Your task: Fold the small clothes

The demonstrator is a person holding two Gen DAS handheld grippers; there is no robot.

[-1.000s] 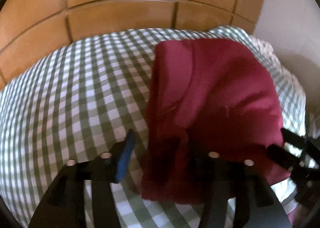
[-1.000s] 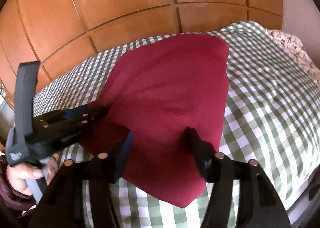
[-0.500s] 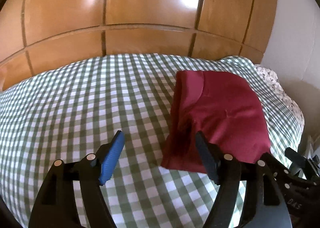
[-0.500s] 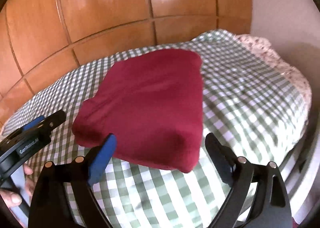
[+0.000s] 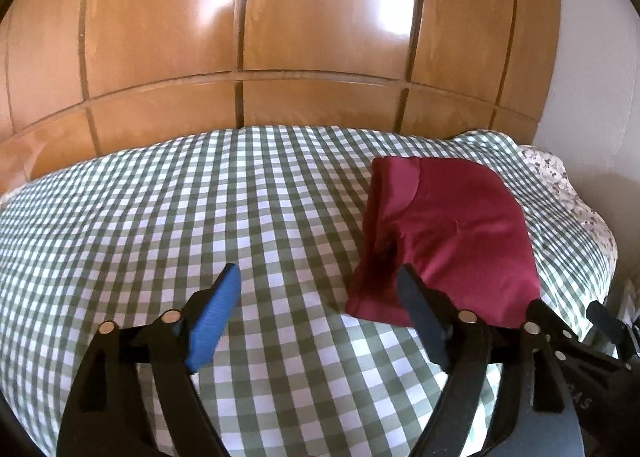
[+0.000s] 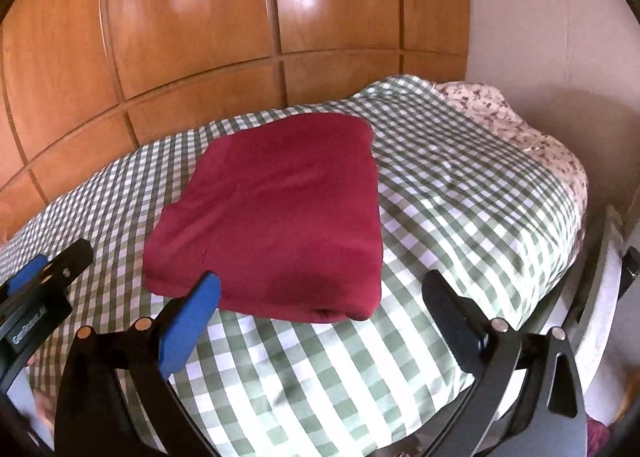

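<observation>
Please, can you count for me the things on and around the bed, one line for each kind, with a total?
Folded dark red cloth garment: 1
Green and white checked bed cover: 1
Floral patterned cloth at the bed's far corner: 1
Orange-brown wooden panelled wardrobe: 1
Black two-finger grippers, both open and empty, left gripper and right gripper: 2
Total: 6

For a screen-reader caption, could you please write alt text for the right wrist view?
A folded red garment lies on a green checked bedcover, just beyond the open, empty right gripper. The left gripper shows at the left edge, and wooden panels stand behind the bed.
</observation>
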